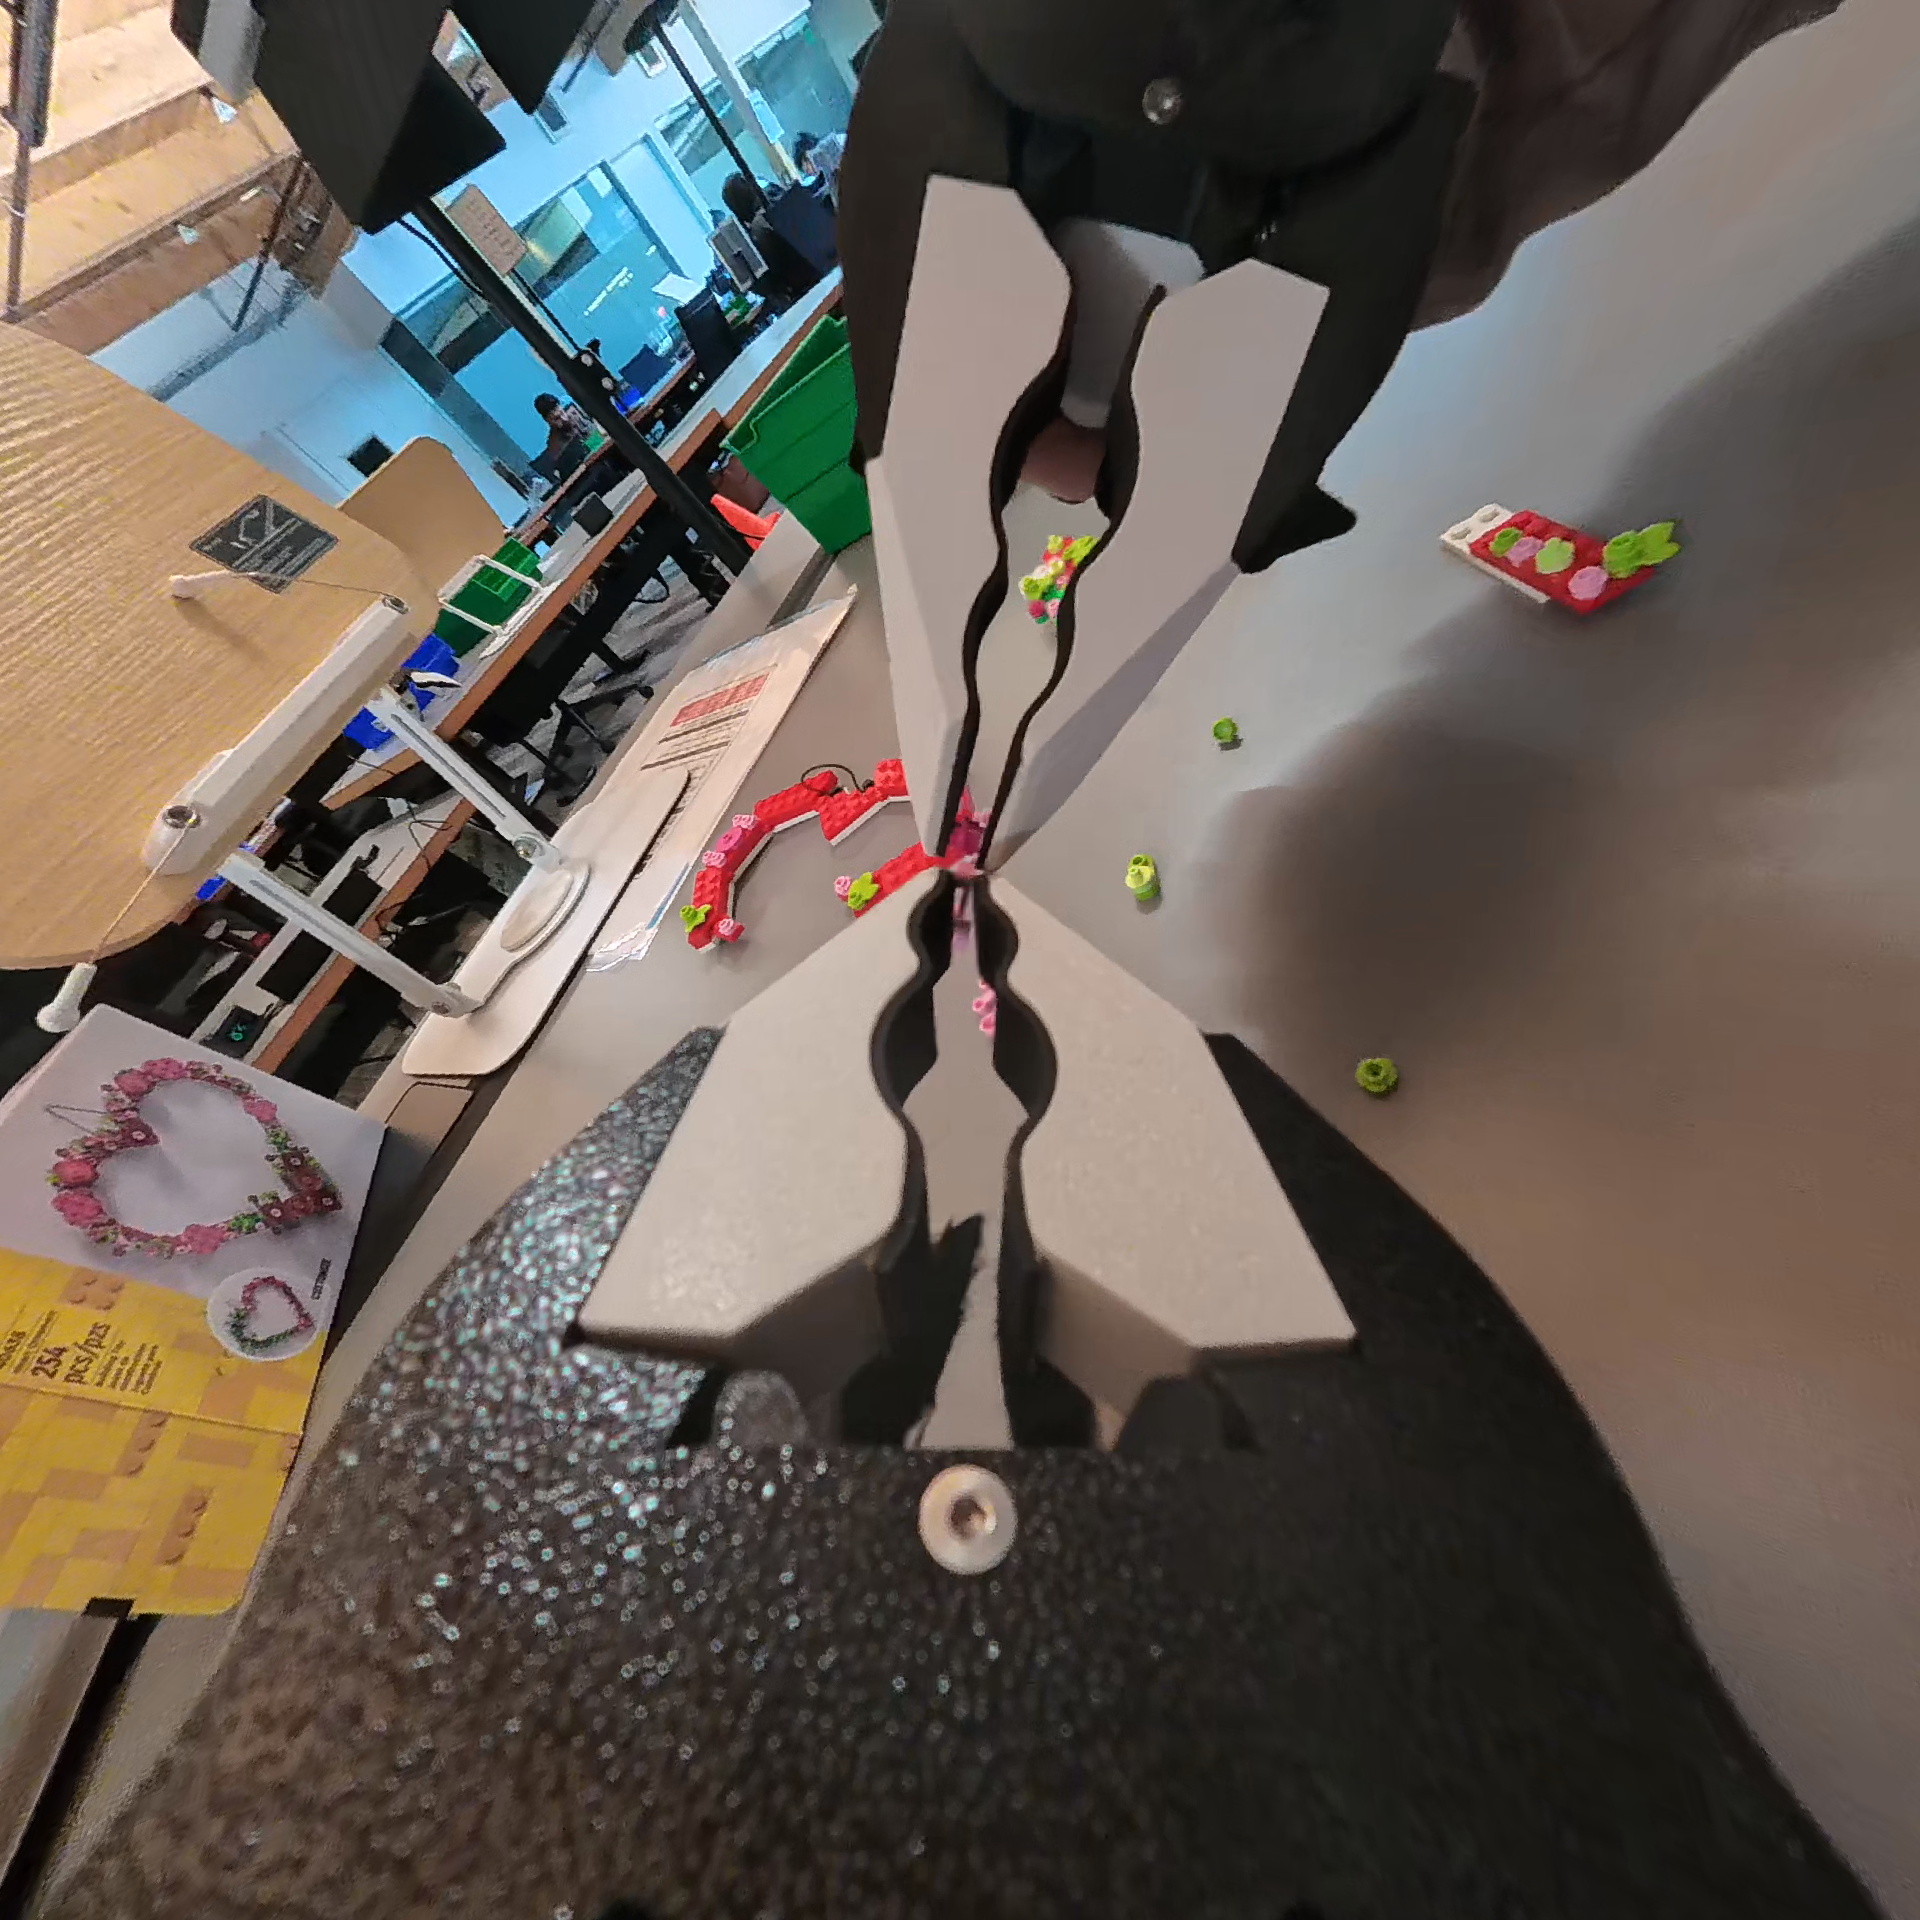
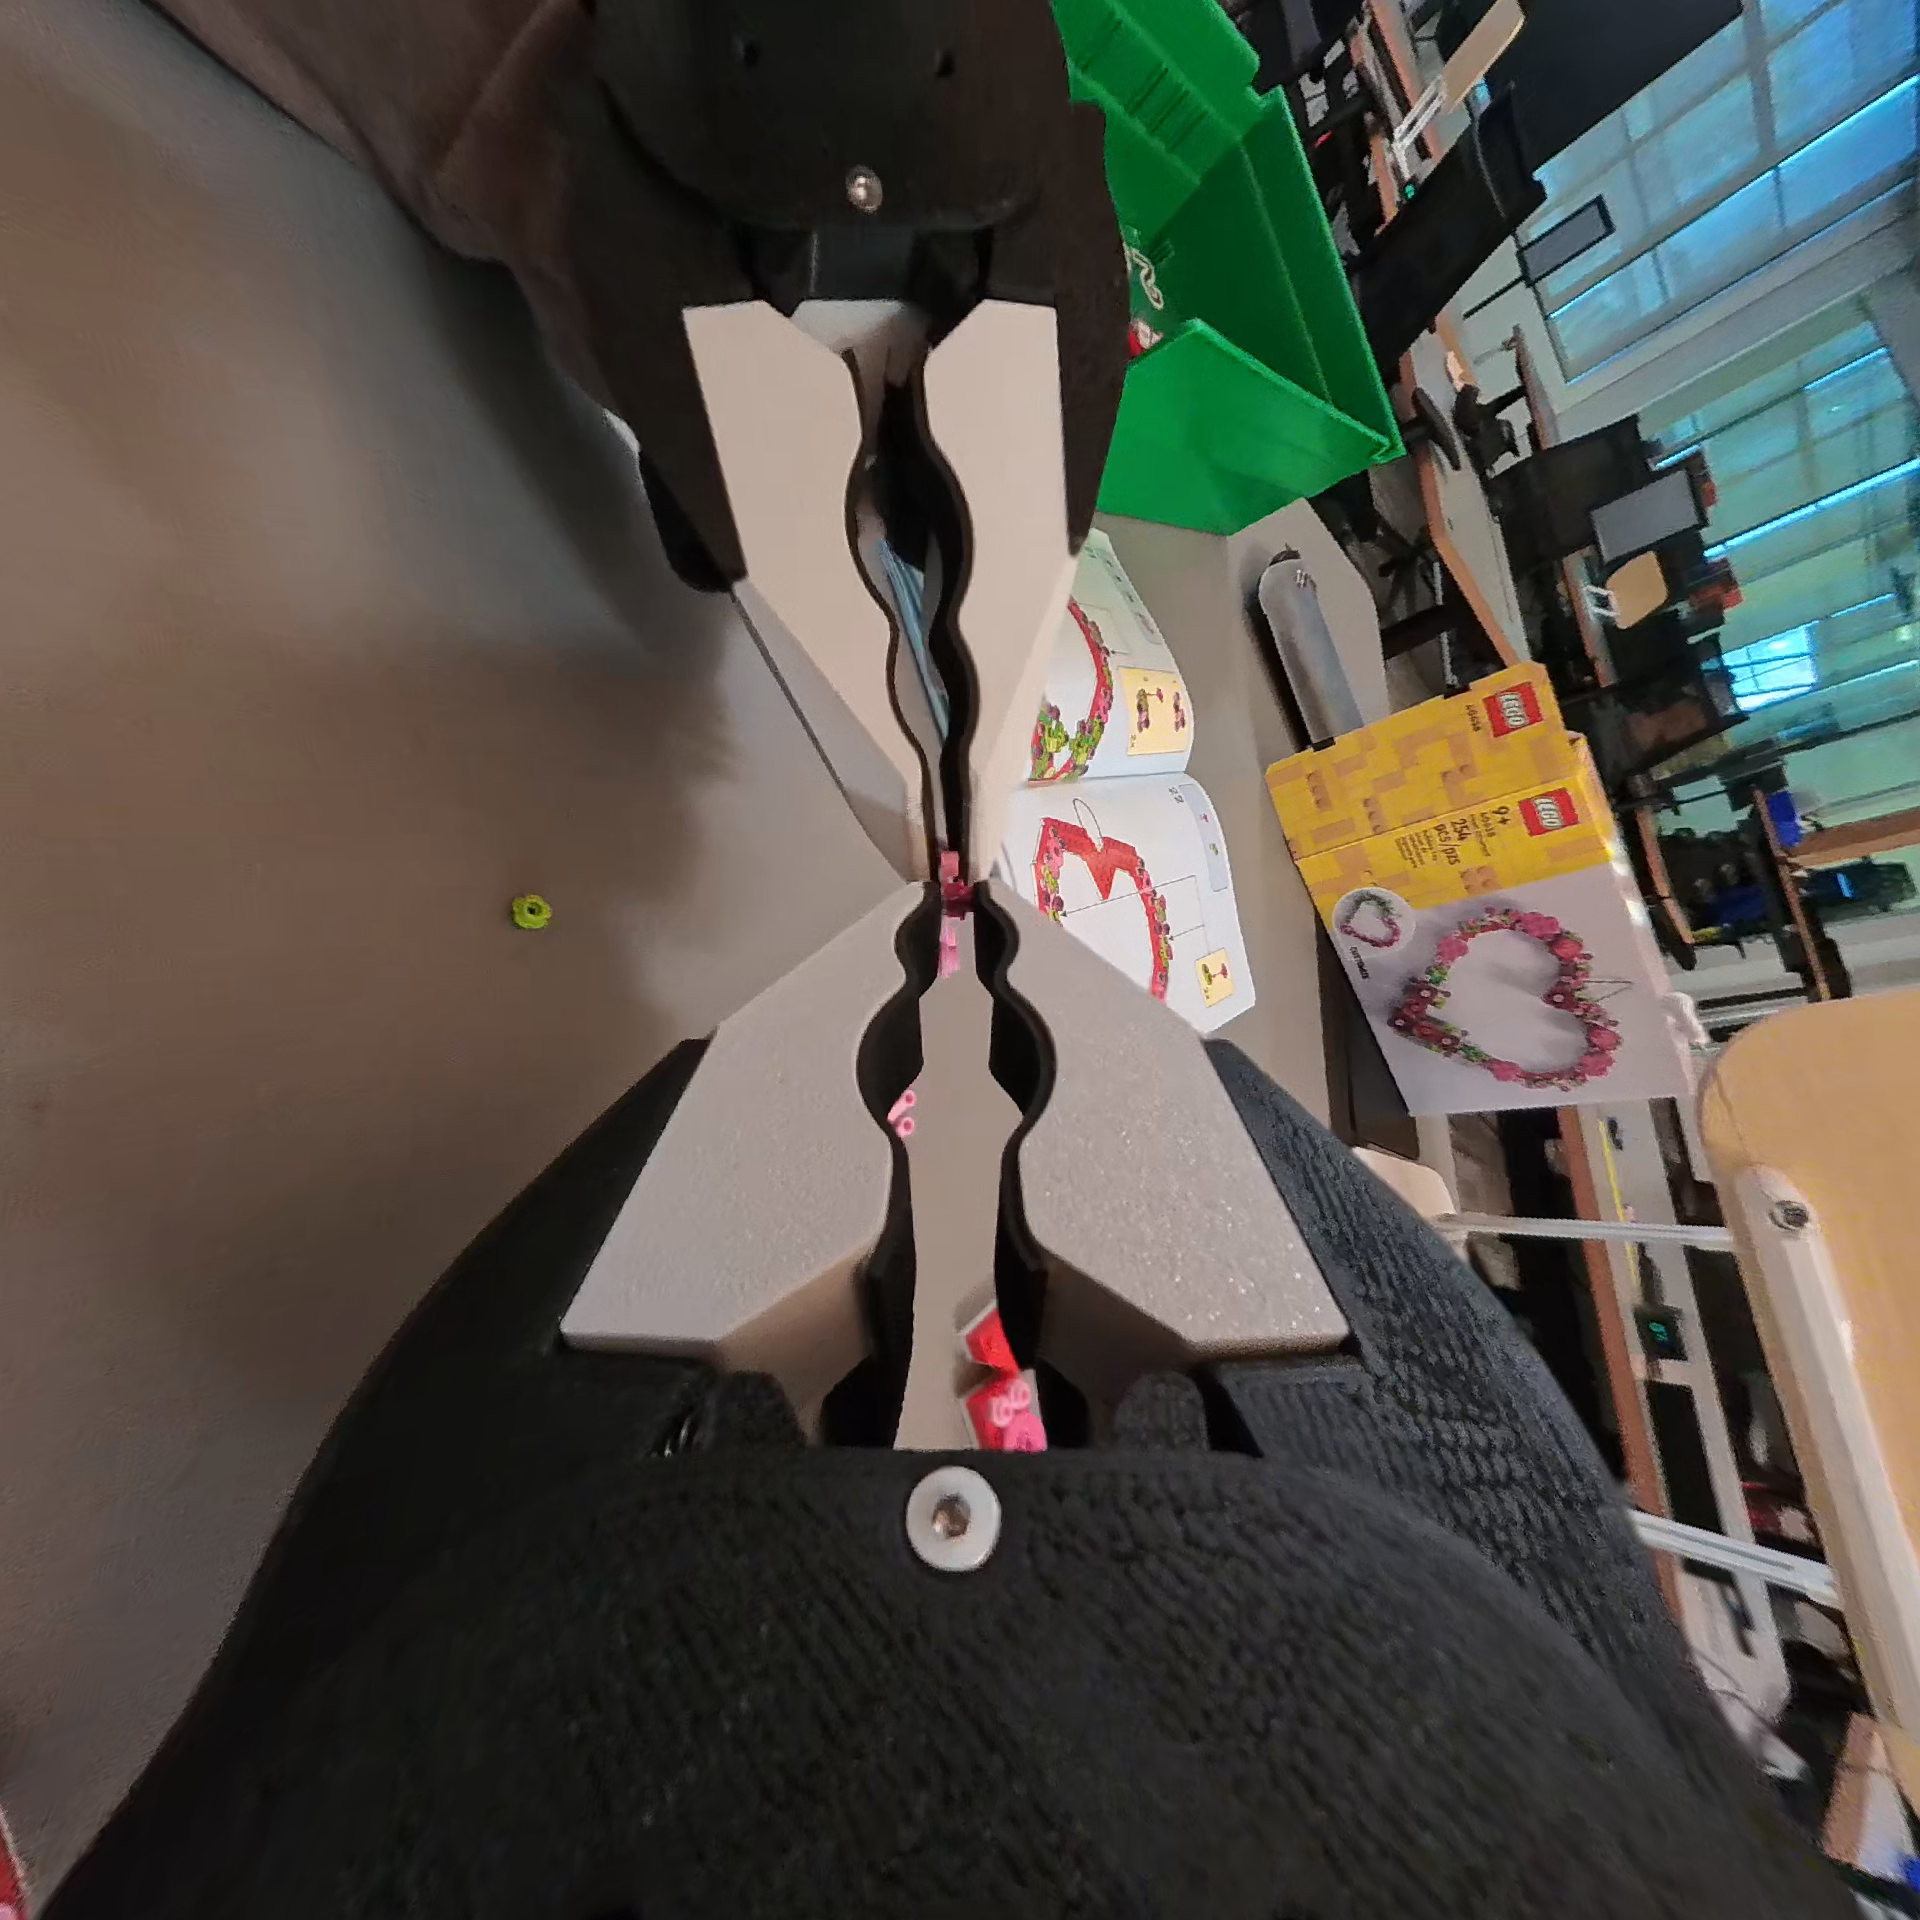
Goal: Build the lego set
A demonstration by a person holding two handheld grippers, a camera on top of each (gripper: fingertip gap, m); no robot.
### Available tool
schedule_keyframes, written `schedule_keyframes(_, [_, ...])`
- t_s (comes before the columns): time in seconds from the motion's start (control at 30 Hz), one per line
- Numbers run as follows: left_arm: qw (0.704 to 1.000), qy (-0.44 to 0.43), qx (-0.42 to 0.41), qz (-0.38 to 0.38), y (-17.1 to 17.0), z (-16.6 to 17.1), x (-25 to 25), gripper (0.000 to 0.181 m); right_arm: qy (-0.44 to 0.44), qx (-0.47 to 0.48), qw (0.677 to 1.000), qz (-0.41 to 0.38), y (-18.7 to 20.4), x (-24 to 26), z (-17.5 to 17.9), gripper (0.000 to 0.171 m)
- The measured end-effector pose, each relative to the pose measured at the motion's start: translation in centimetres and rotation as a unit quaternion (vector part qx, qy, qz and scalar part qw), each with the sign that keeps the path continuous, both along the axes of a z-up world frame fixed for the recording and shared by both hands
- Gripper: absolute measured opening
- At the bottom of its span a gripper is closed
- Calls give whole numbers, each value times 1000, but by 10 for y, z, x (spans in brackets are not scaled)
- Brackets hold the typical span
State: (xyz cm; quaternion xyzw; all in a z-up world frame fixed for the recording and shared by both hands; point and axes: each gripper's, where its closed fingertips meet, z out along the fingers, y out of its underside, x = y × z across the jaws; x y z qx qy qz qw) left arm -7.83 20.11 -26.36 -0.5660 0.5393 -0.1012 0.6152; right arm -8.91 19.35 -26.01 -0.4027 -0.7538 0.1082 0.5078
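Note:
My left gripper (image 1: 961,899) and my right gripper (image 1: 966,821) meet tip to tip above the grey table (image 1: 1558,935). Both are shut on one small pink and magenta lego flower piece (image 1: 966,840), gripped from opposite ends. The right wrist view shows the same: my right gripper (image 2: 951,909) below, the left gripper (image 2: 948,847) above, the pink piece (image 2: 952,885) between them. Red curved lego segments with flowers (image 1: 748,862) lie on the table just behind the tips. A red plate with pink and green flowers (image 1: 1558,556) lies at the far right.
Loose lime green pieces (image 1: 1143,878) (image 1: 1377,1075) (image 1: 1226,730) (image 2: 532,912) lie scattered on the table. A small flower cluster (image 1: 1055,577) sits farther back. The lego box (image 2: 1486,883) (image 1: 156,1299) and the open instruction booklet (image 2: 1122,894) lie at the table edge. Green bins (image 2: 1226,312) stand beyond.

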Motion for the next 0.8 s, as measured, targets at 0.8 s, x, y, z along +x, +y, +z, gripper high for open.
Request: schedule_keyframes(0.8, [984,65,128,102,27,3,-22,3,234,-152,958,-62,59,21,82,29])
